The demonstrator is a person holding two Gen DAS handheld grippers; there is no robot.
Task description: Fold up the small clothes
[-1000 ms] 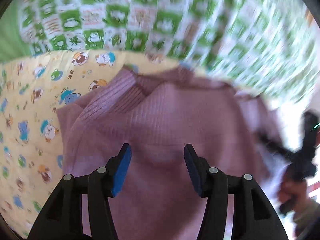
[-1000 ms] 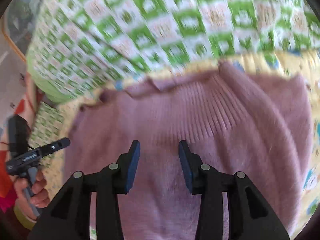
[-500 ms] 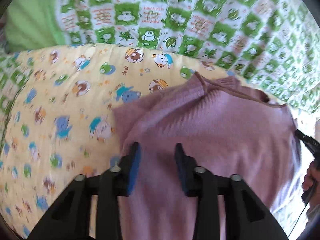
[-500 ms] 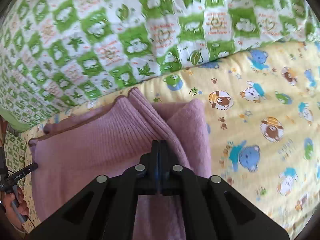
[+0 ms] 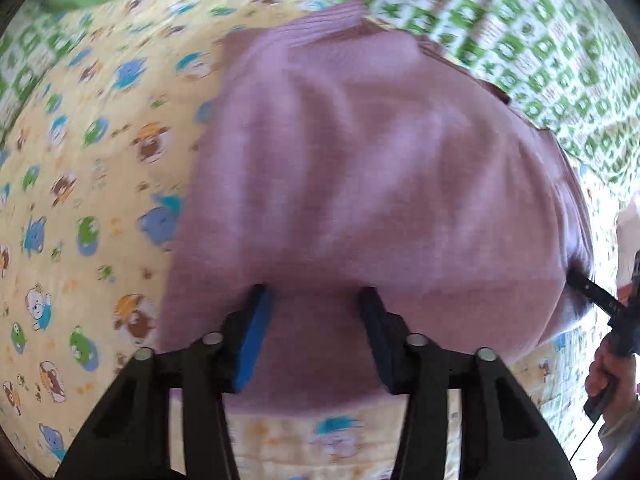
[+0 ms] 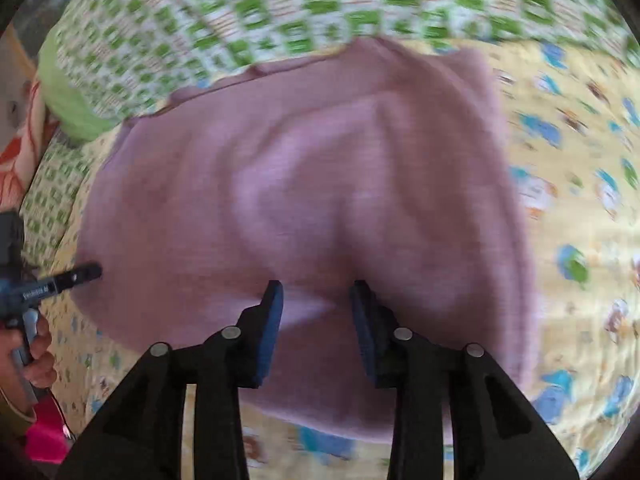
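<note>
Left wrist view: pink knit sweater (image 5: 372,184) spread in a soft, rumpled fold on a yellow cartoon-print sheet (image 5: 88,184), with a green-and-white checked quilt (image 5: 520,28) bunched along the far side. Left gripper (image 5: 312,320) low over the near hem, blue-padded jaws standing apart, nothing clamped between them, cloth showing in the gap. Whether the fingertips touch the knit, cannot tell because of motion blur. Off to the right, at the garment's edge, the tip of the other tool.

Right wrist view: same sweater (image 6: 312,208) filling the middle, ribbed end away toward the quilt (image 6: 280,12), bottom edge nearest the camera, sheet (image 6: 580,220) bare to the right. Right gripper (image 6: 316,312) likewise parted and holding nothing, poised at the near edge. At far left, the left tool's tip close to the garment's side, held by a hand (image 6: 38,360).

Key relation, judged from both views: garment straight ahead of both claws, long axis running away from them toward the quilt, each claw sitting over its own half of the near hem, neither clearly closer. Likely next need: a pinch on that hem from both sides at once, then a lift forward along the axis; uneven grips would probably skew the fold
</note>
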